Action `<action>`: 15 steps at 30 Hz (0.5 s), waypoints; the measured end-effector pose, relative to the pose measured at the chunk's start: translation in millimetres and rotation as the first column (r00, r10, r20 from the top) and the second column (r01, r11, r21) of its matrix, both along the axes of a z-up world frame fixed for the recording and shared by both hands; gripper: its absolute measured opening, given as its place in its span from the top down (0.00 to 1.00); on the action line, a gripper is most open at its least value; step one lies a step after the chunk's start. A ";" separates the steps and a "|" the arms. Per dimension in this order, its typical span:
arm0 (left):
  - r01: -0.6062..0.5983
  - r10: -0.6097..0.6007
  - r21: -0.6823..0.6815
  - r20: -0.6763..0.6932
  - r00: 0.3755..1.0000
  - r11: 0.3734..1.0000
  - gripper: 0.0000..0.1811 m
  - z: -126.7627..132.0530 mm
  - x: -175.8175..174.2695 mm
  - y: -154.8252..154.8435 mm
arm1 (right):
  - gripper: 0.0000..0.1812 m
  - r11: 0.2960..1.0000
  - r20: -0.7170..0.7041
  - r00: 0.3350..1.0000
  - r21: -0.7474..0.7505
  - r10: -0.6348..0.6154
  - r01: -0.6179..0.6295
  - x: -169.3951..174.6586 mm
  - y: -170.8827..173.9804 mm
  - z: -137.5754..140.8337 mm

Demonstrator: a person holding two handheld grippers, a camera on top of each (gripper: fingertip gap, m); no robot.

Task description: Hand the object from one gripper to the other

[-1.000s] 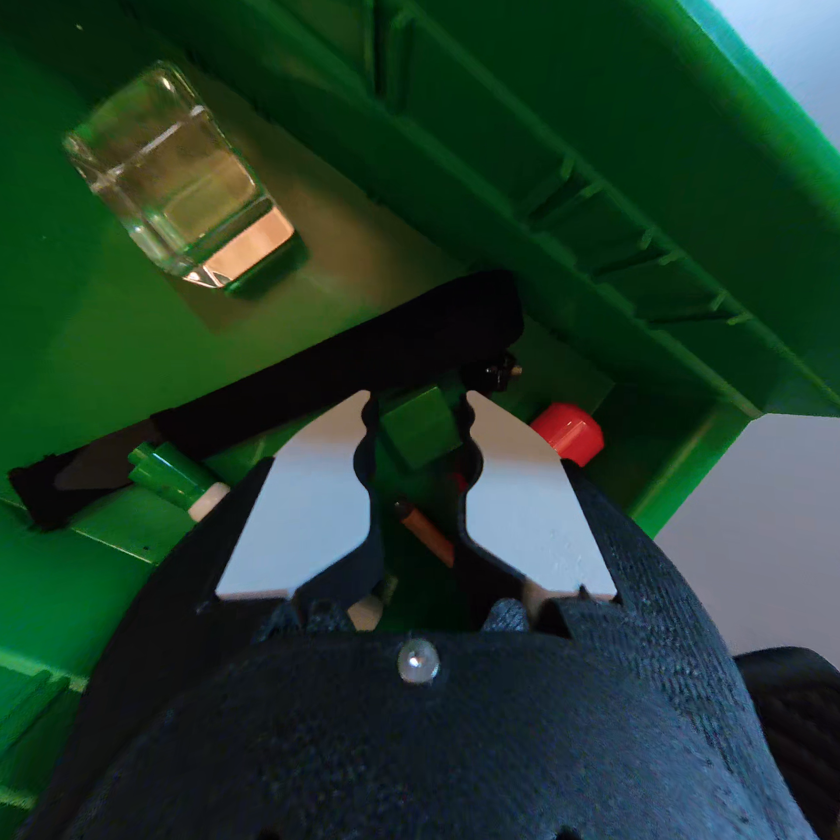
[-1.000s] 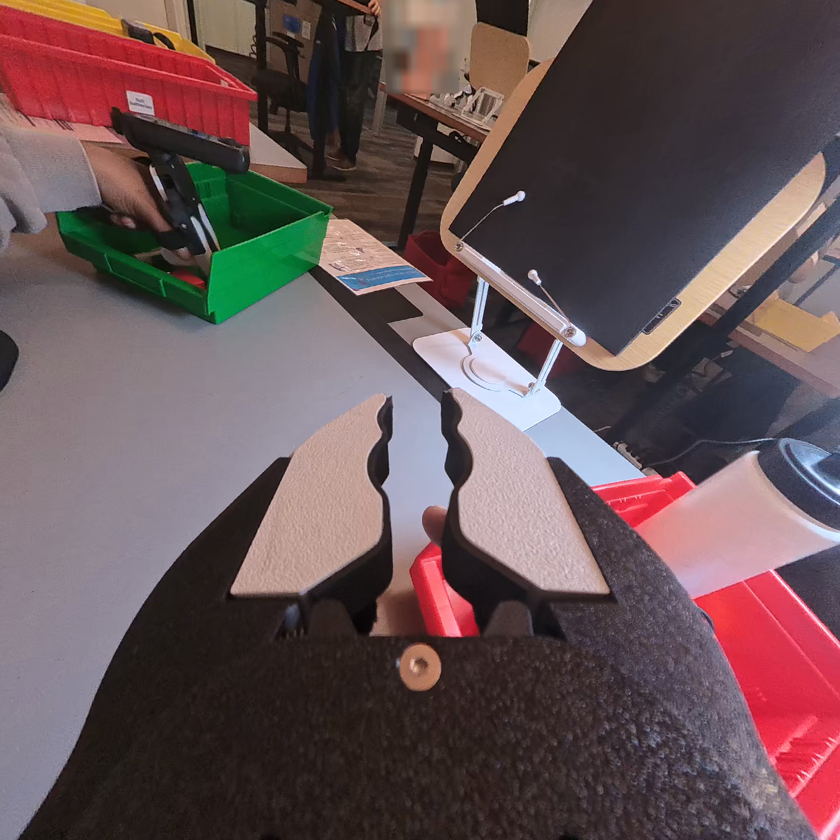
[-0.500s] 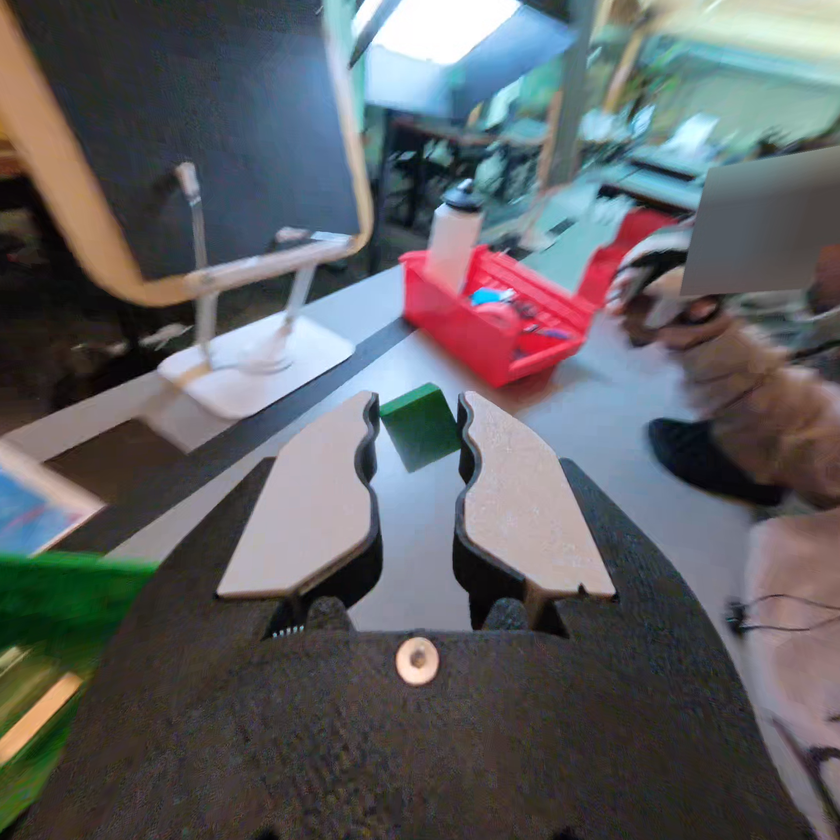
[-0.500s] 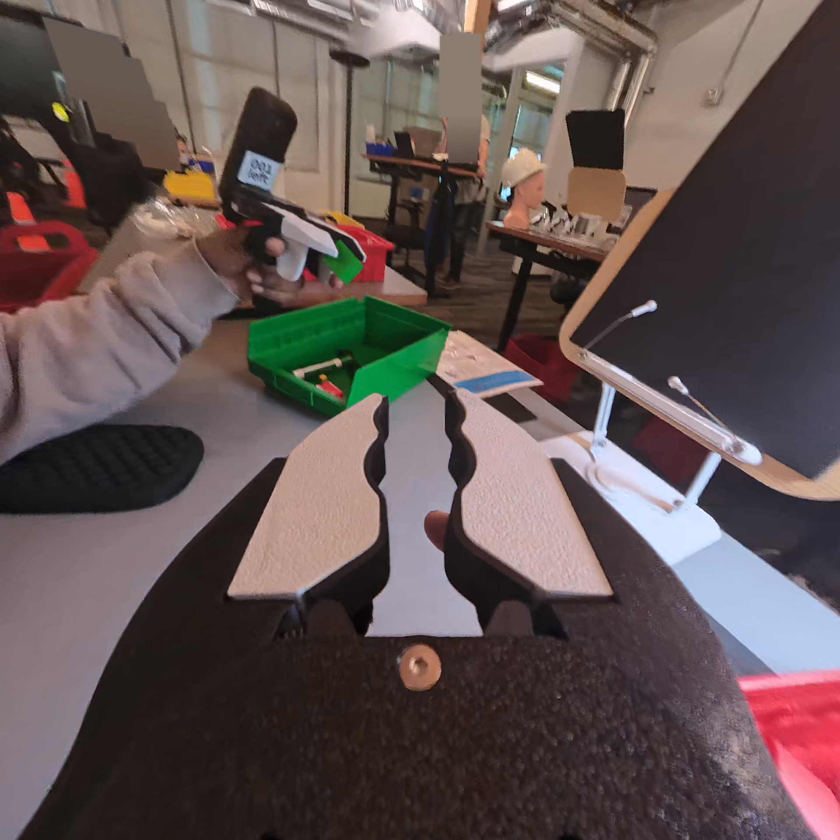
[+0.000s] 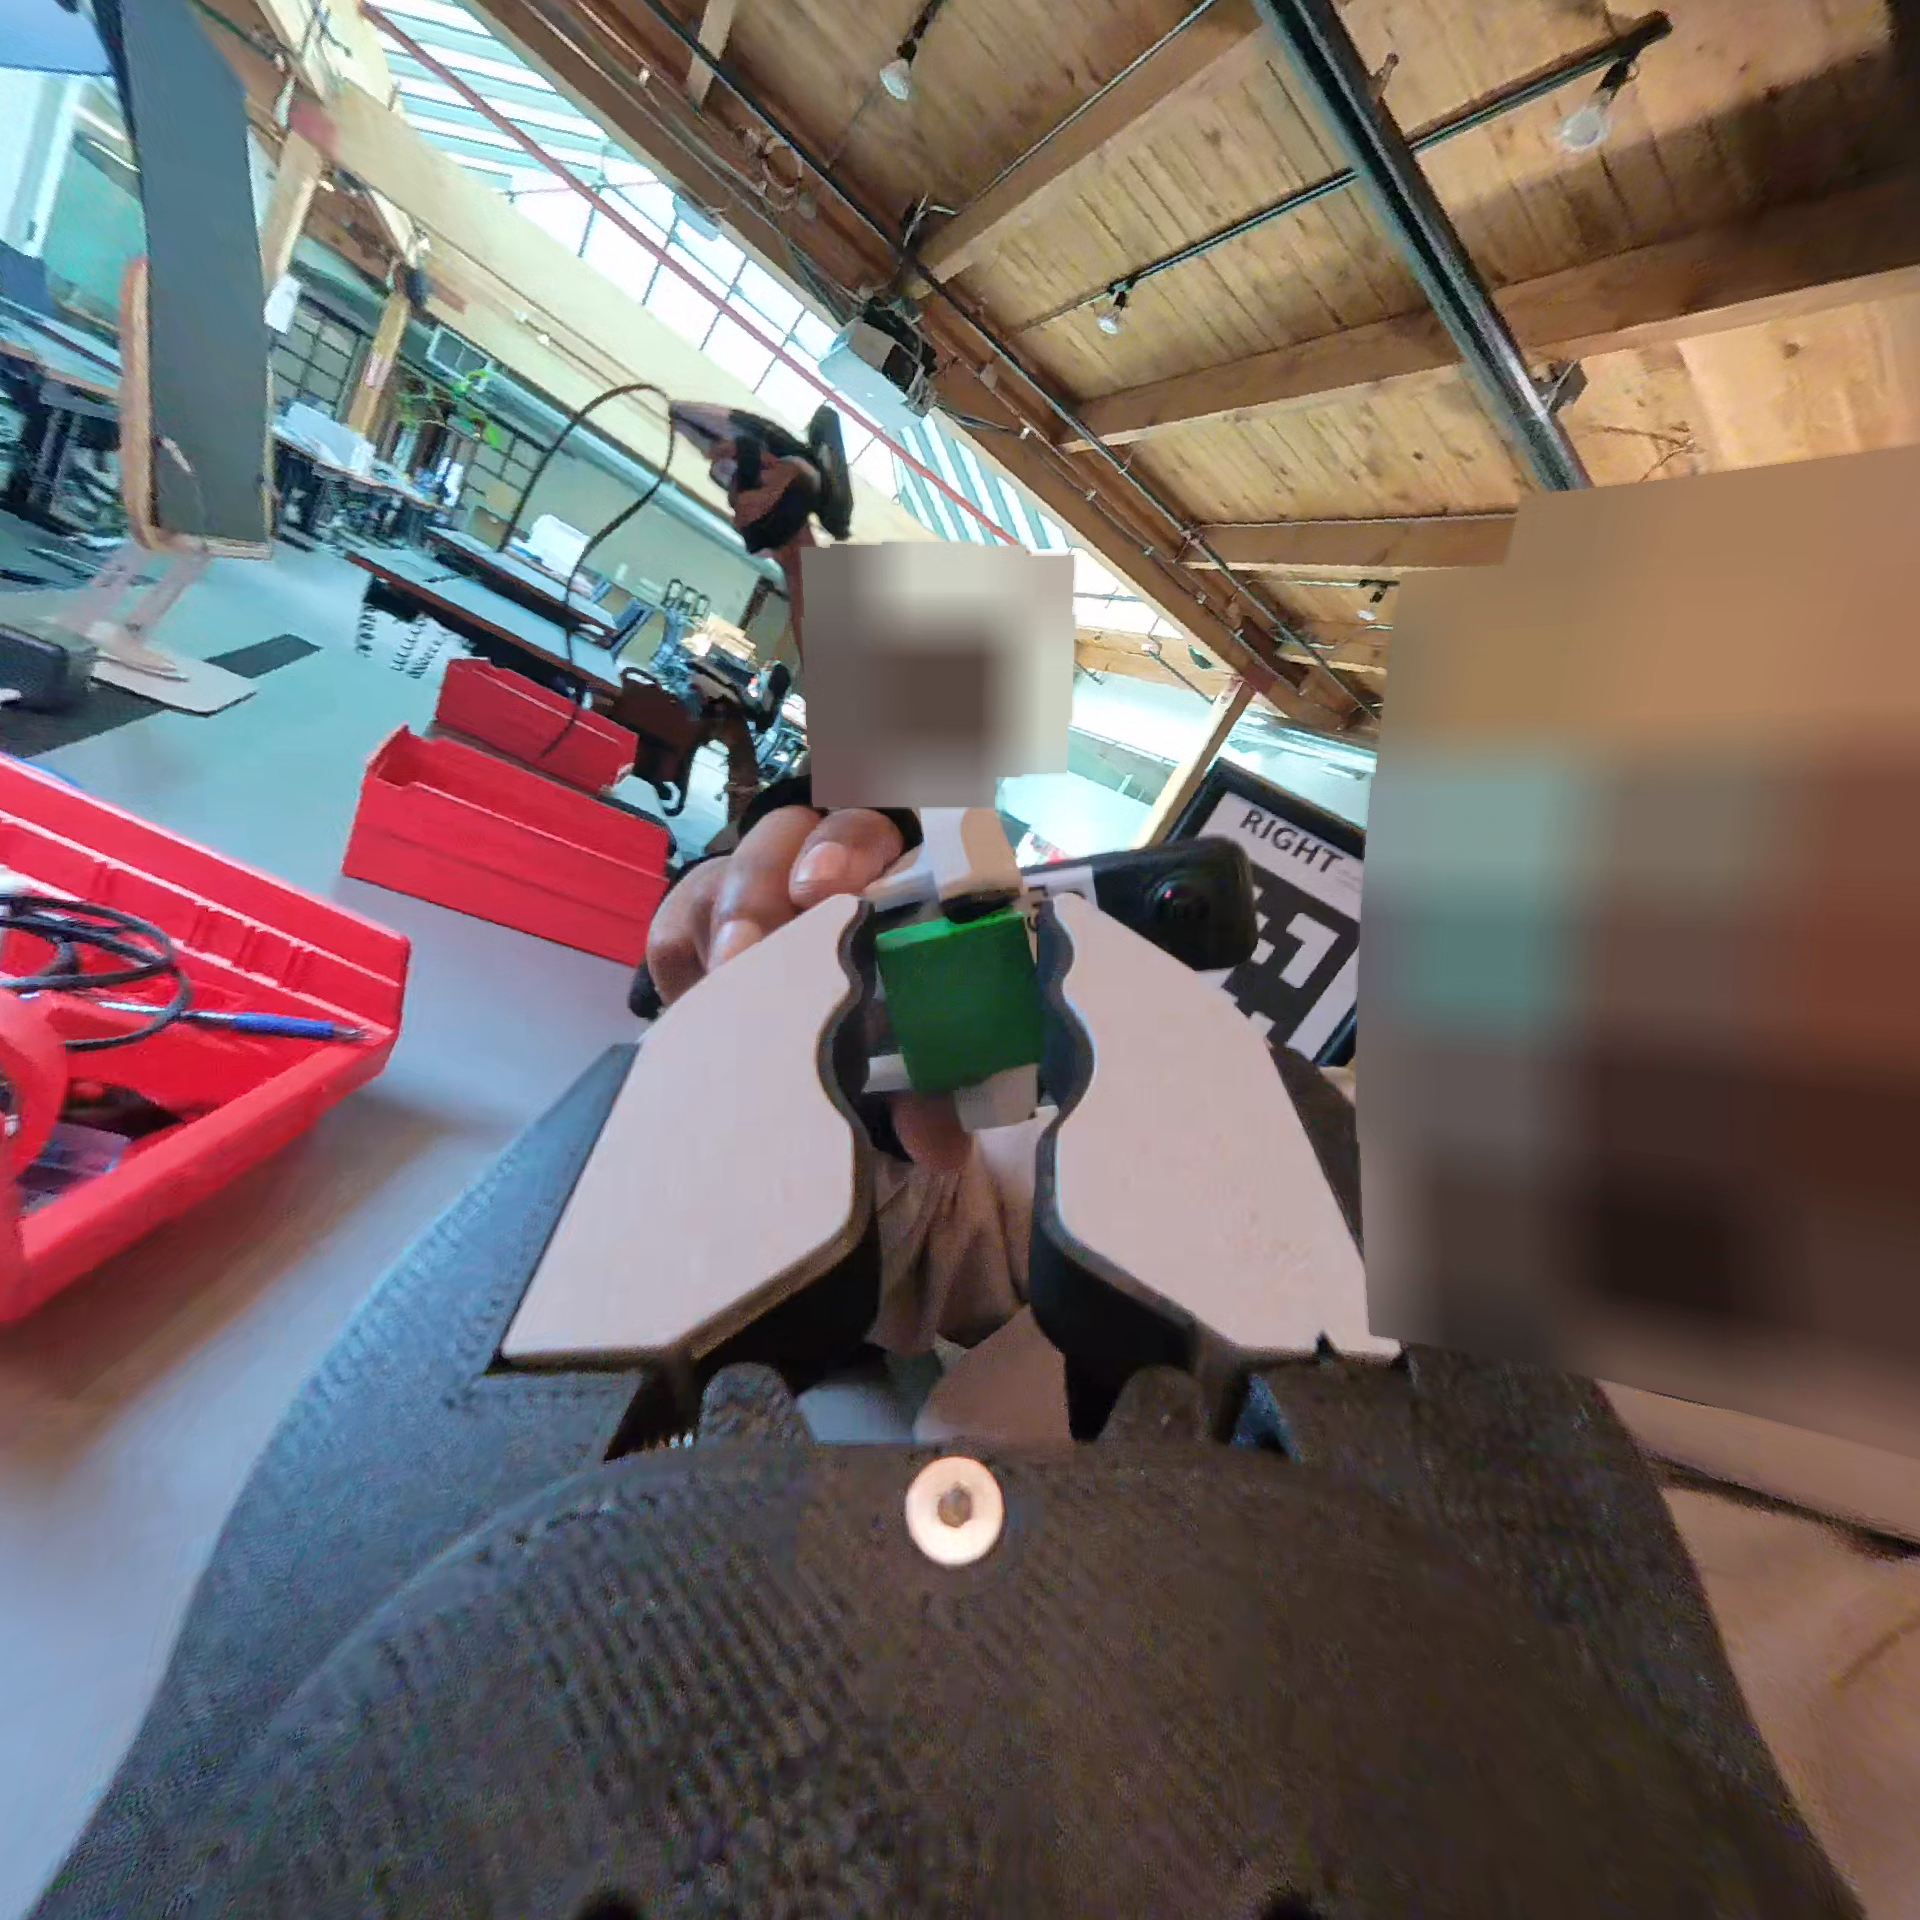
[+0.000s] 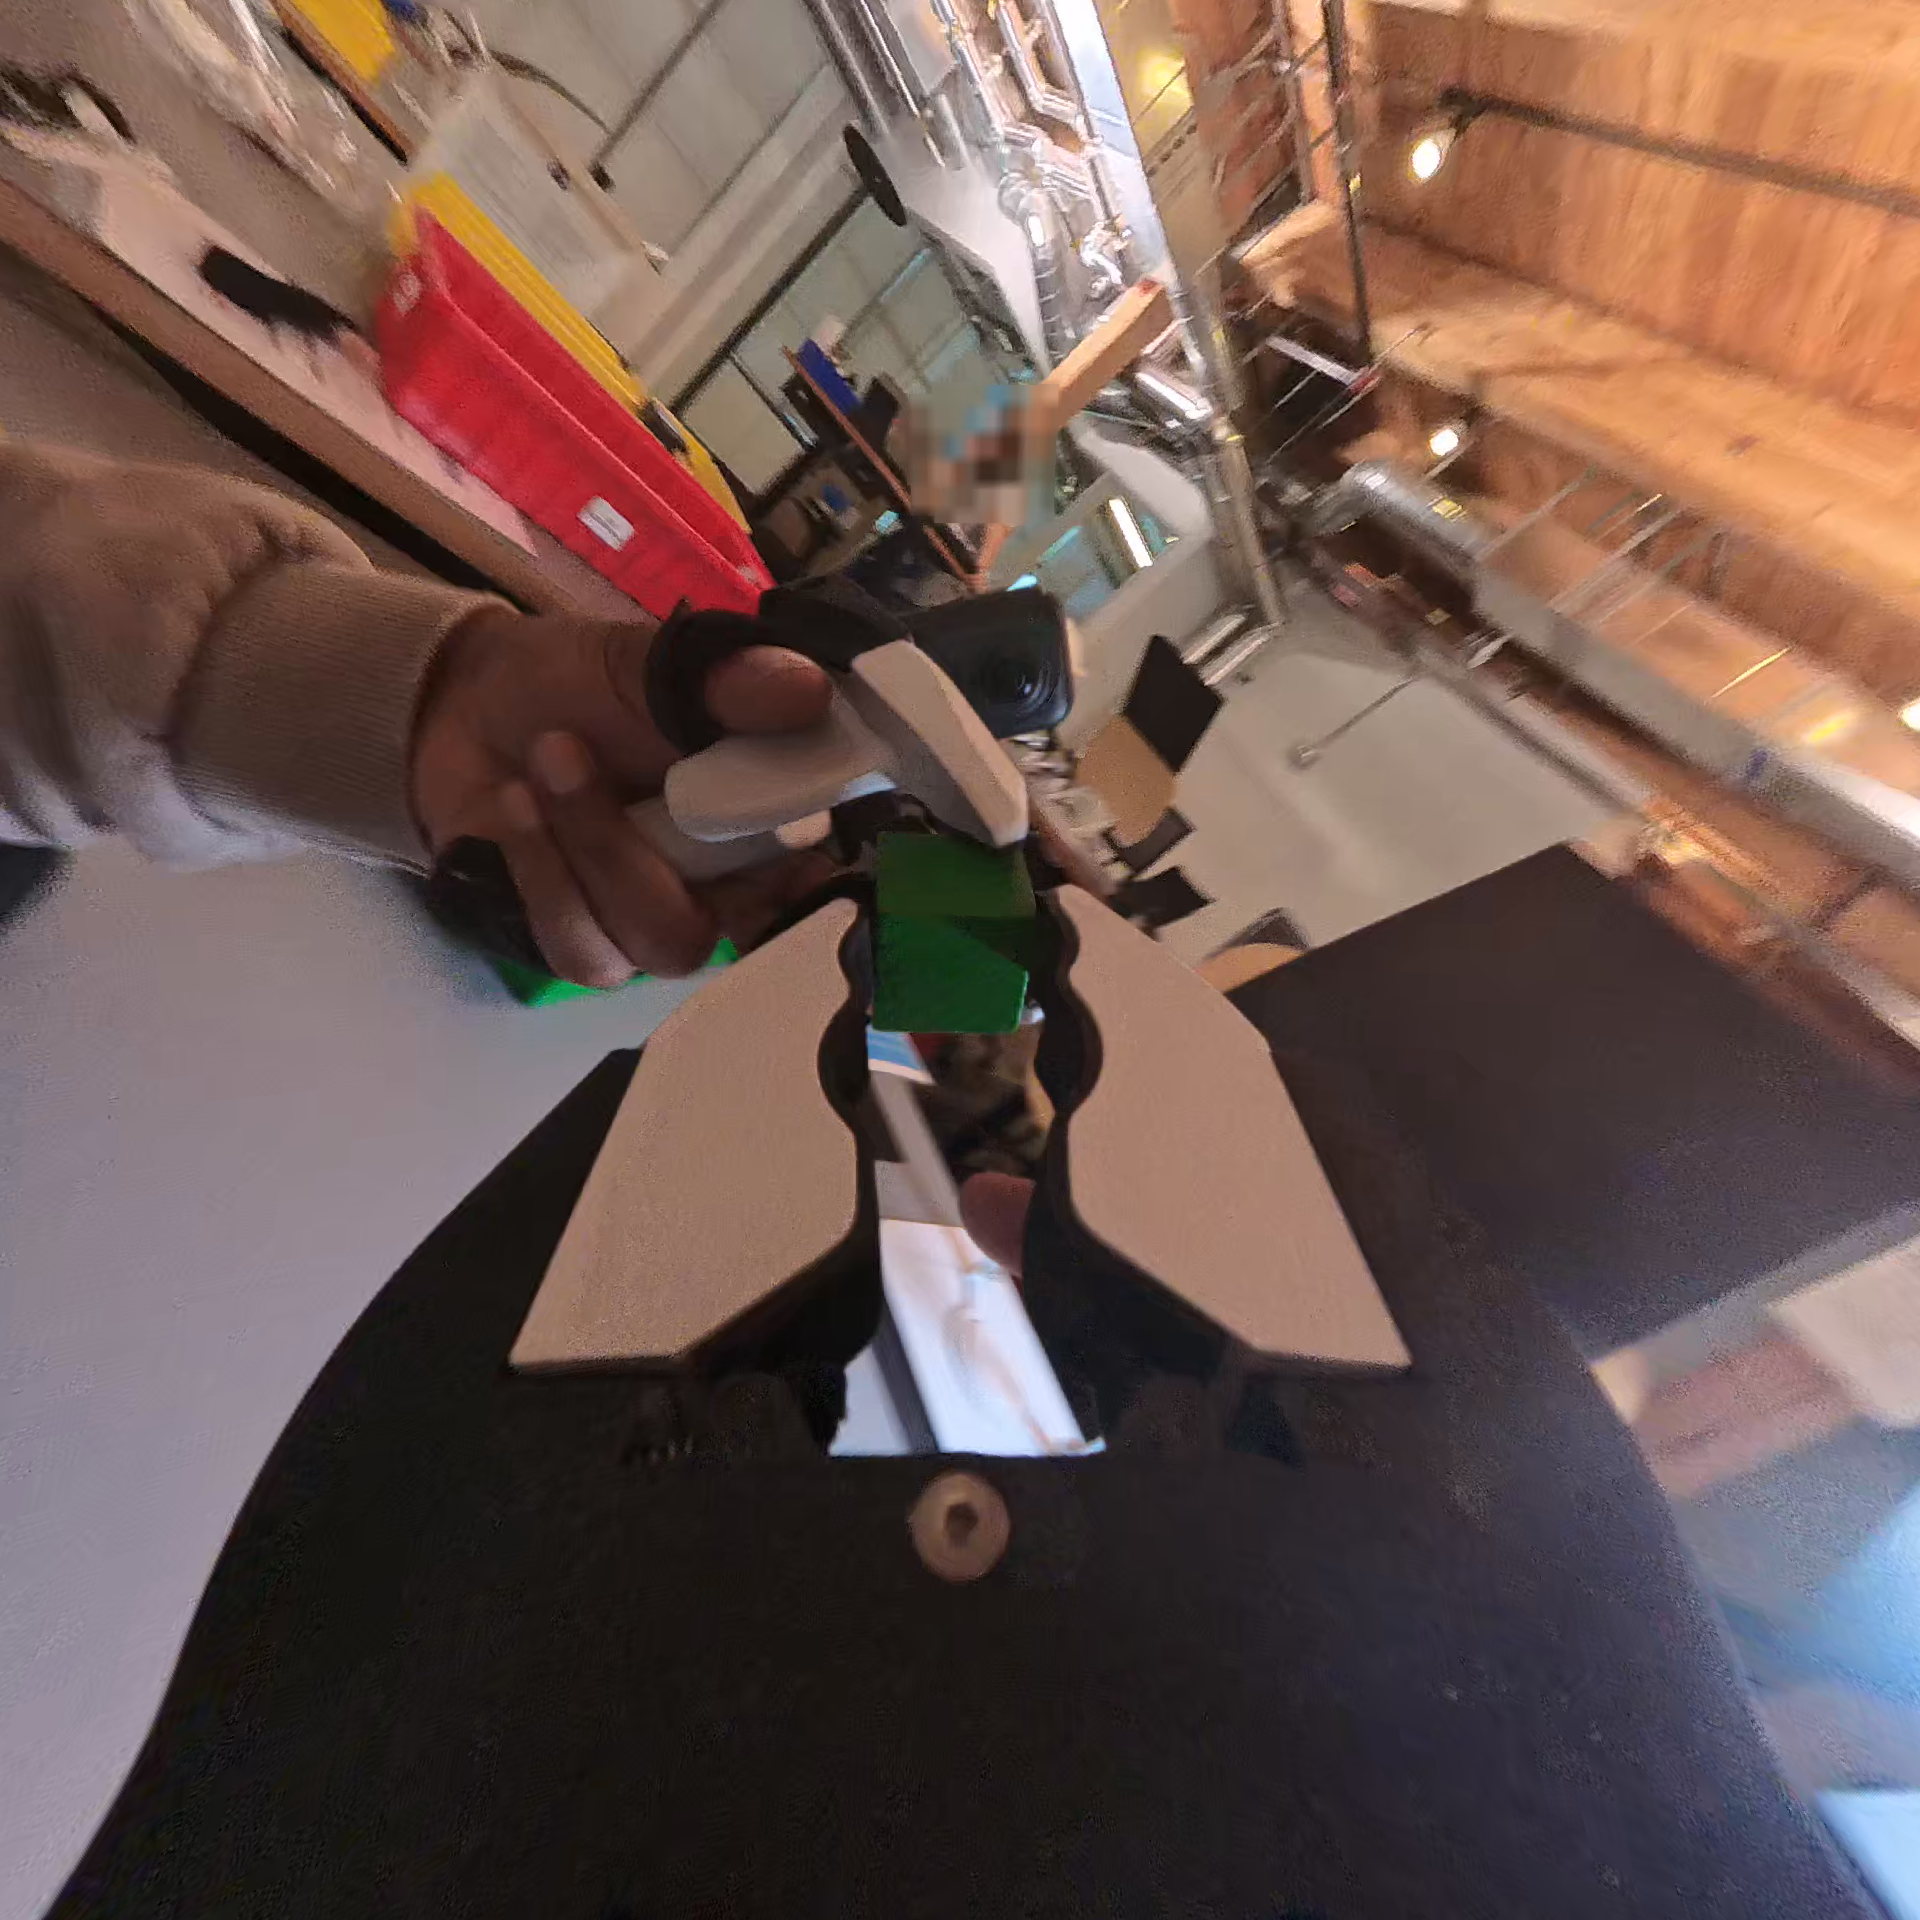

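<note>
Left wrist view has the left hand-held gripper (image 5: 948, 971) clamped on a green block (image 5: 961, 1003), held up above the table (image 5: 260, 1382). Facing it, the right hand-held gripper (image 6: 951, 961) brackets that block (image 6: 945, 961); whether it grips cannot be told.

Left gripper (image 5: 951, 971): black textured shell, pale grey wavy-edged fingers (image 5: 727, 1132), silver screw (image 5: 954, 1509).
Right gripper (image 6: 954, 961): same black shell, grey fingers (image 6: 1195, 1164), round screw (image 6: 958, 1527).
Sleeve (image 6: 208, 665): beige knit, ribbed cuff.
</note>
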State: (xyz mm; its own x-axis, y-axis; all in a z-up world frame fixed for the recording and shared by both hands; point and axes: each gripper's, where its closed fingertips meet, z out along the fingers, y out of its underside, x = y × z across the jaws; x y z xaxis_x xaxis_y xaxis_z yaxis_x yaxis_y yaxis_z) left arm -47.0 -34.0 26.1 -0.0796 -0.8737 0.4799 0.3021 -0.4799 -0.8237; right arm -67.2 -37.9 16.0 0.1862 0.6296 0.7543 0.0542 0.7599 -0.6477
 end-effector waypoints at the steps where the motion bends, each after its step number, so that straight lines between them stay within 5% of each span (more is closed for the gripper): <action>1: -0.056 0.058 0.054 -0.031 0.998 0.997 0.82 -2.9 -2.0 1.7 | 0.84 0.992 -0.016 0.998 -0.110 0.056 -0.058 3.6 0.9 1.4; 3: -0.191 0.219 0.223 -0.110 0.969 0.956 0.78 -3.8 -10.5 4.3 | 0.84 0.897 -0.084 0.979 -0.393 0.184 -0.203 12.1 5.1 10.1; 4: -0.237 0.300 0.333 -0.151 0.942 0.913 0.76 -2.9 -13.8 2.1 | 0.84 0.796 -0.104 0.961 -0.541 0.257 -0.272 15.0 6.0 11.5; 7: -0.316 0.616 0.685 -0.244 0.749 0.656 0.74 -7.1 -20.5 2.9 | 0.85 0.432 -0.243 0.871 -0.791 0.428 -0.433 22.1 3.8 15.0; 10: -0.217 0.773 0.878 -0.229 0.591 0.427 0.73 -14.5 -12.9 -1.6 | 0.84 0.140 -0.310 0.812 -0.894 0.494 -0.426 14.8 3.3 3.7; 15: -0.045 0.860 0.966 -0.204 0.468 0.254 0.85 -32.4 0.3 0.7 | 0.84 -0.056 -0.344 0.774 -0.926 0.531 -0.372 0.1 -3.5 -15.0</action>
